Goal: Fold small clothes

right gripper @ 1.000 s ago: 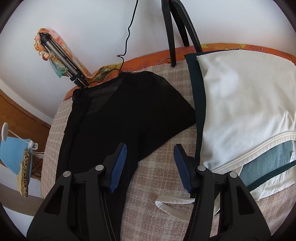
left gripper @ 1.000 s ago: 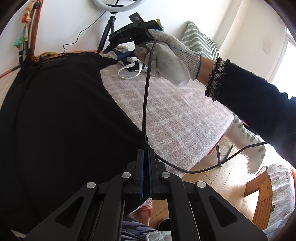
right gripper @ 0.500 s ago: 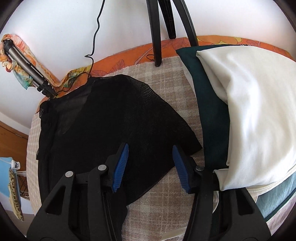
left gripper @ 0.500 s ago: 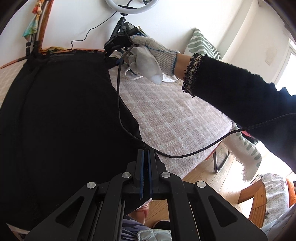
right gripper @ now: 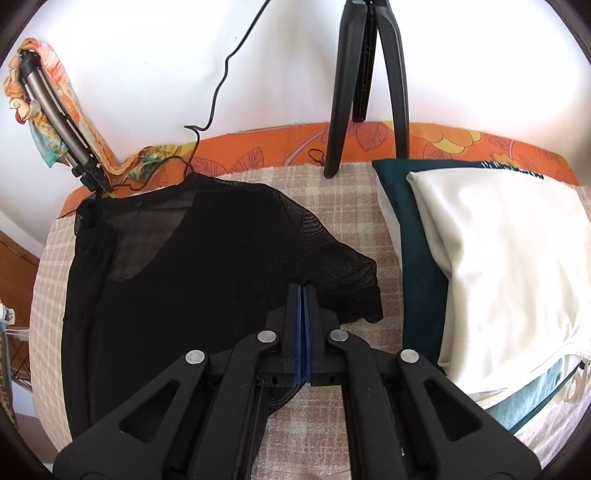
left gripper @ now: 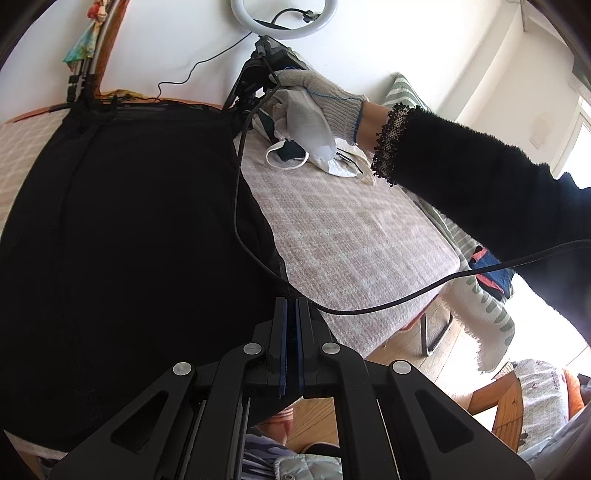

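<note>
Both tongs clenched on black mesh top (right gripper: 192, 280): right gripper (right gripper: 302, 295) just snapped closed on sleeve edge, left gripper (left gripper: 291, 306) unchanged at hem

The walls (right gripper: 147, 74) are plain white. A ring light (left gripper: 284, 18) on a black tripod (right gripper: 365, 85) stands against the wall at the far edge of the work surface, with a thin black cable (right gripper: 218, 81) trailing down. The surface carries a pink-and-beige checked cover (left gripper: 351, 236) with an orange leaf-print border (right gripper: 258, 155) along the far edge. The floor (left gripper: 406, 354) is light wood. Strong daylight enters at right, probably through a window (left gripper: 580, 140). A striped cushion (left gripper: 402, 92) rests near the far right corner.
</note>
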Motion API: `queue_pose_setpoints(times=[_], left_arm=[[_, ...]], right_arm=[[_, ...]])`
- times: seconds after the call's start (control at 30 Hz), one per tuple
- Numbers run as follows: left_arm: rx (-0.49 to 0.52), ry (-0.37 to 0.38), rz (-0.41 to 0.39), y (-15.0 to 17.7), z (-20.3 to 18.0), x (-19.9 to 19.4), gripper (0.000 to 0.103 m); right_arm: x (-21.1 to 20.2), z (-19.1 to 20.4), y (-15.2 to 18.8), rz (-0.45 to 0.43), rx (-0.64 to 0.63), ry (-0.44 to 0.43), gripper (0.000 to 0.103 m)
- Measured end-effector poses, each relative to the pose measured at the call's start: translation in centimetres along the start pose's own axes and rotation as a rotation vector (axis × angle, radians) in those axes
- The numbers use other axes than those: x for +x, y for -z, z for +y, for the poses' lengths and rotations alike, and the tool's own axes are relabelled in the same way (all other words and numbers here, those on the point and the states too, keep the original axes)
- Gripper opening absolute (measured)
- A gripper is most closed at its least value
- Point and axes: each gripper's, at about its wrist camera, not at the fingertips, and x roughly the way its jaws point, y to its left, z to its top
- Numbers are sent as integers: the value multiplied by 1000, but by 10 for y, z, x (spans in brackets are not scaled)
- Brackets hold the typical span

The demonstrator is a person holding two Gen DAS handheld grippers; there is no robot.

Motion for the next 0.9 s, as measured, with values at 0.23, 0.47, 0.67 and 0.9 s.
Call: queue_pose_setpoints(times=[0.23, 0.47, 0.67, 0.9], left_arm=[[-25, -11, -30, 6, 7, -19, 2], [-61, -48, -54, 12, 27, -39, 2], [-114, -75, -62, 19, 47, -49, 2], [-143, -106, -56, 25, 61, -54, 2]], right_arm=[[-24, 53, -17, -37, -120, 22, 2], [-22, 135, -25, -46, -294, 54, 2], [9, 200, -18, -26, -396, 92, 2], [39, 233, -9, 2, -423, 44, 2]])
